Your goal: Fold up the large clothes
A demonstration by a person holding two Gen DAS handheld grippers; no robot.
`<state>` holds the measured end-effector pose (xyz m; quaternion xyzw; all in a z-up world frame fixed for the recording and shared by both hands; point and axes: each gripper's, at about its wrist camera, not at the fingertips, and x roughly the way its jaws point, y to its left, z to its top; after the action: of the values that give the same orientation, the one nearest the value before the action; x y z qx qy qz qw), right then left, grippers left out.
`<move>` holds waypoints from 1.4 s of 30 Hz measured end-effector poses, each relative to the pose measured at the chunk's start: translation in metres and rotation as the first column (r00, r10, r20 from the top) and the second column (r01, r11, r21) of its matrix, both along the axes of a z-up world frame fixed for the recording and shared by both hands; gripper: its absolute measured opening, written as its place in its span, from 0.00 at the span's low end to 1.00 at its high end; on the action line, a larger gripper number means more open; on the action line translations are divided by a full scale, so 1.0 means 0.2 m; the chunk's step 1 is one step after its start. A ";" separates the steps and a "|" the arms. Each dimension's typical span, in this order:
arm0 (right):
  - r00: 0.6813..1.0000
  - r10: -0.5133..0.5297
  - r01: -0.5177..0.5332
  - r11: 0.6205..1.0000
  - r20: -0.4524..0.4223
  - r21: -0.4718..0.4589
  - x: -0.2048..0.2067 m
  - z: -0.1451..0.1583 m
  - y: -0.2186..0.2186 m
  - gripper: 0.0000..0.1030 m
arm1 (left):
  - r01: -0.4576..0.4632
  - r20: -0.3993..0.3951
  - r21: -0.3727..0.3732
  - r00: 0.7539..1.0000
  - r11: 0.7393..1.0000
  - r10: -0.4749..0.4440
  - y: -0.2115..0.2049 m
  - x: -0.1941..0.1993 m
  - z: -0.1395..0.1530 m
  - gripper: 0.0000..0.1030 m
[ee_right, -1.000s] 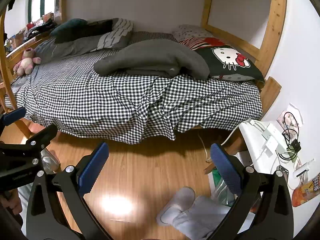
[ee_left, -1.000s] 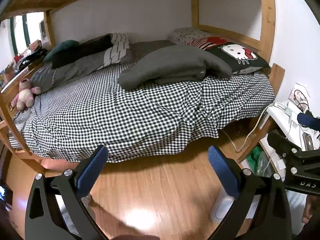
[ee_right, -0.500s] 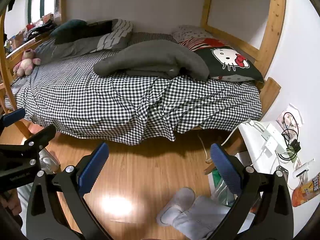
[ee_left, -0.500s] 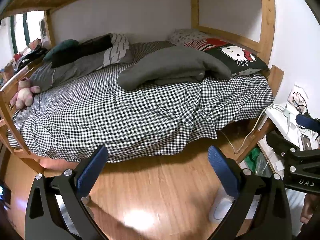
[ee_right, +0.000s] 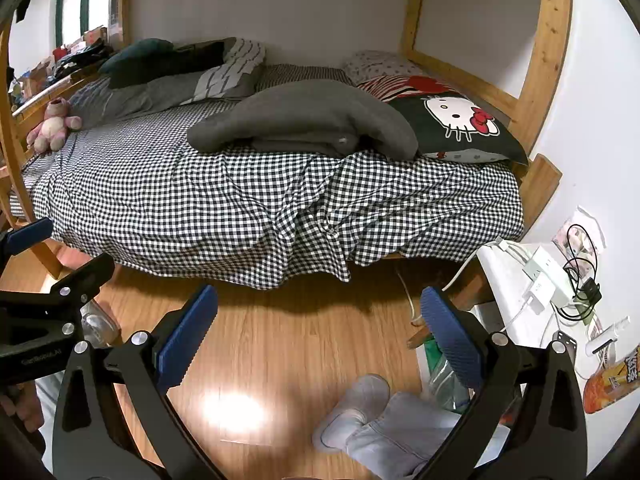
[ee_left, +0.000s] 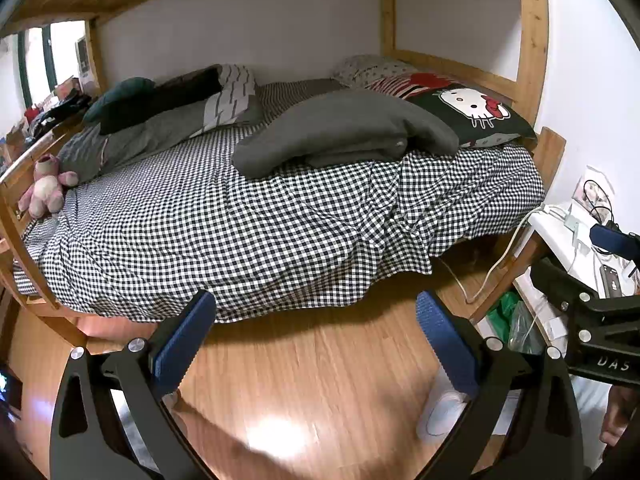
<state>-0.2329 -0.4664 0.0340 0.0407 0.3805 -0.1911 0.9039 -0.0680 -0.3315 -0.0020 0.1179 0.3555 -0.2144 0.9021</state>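
A large grey garment (ee_left: 344, 132) lies folded in a bundle on the checked bed sheet (ee_left: 224, 232), toward the pillow end; it also shows in the right wrist view (ee_right: 304, 120). My left gripper (ee_left: 316, 344) is open and empty, held over the wooden floor well short of the bed. My right gripper (ee_right: 320, 332) is open and empty too, over the floor in front of the bed. Each gripper shows at the edge of the other's view: the right one (ee_left: 600, 308) and the left one (ee_right: 44, 304).
A Hello Kitty pillow (ee_right: 456, 124) lies right of the garment. Grey bedding (ee_left: 160, 128) and a pink plush toy (ee_left: 46, 188) sit at the left end. A white side table (ee_right: 532, 292) with chargers stands right. Wooden bed posts (ee_right: 548, 52) frame the bed.
Both views have crept slightly closer to the bed. The grippers stay open and the garment has not moved.
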 end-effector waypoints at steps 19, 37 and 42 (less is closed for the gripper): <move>1.000 0.001 -0.001 1.000 0.009 0.002 -0.01 0.01 0.00 0.97 | 0.022 0.003 0.008 1.000 1.000 -0.022 -0.02 -0.02 0.01 0.96; 1.000 0.002 -0.002 1.000 0.013 -0.001 -0.01 0.00 0.00 0.97 | -0.099 0.023 0.059 0.995 0.993 0.097 0.04 0.02 0.01 0.96; 1.000 0.003 -0.003 1.000 0.013 -0.001 -0.01 0.00 0.00 0.97 | -0.088 0.025 0.051 0.996 0.995 0.087 0.03 0.02 0.01 0.96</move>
<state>-0.2341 -0.4666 0.0333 0.0408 0.3746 -0.1897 0.9067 -0.0643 -0.3252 0.0010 0.1281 0.3554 -0.1641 0.9112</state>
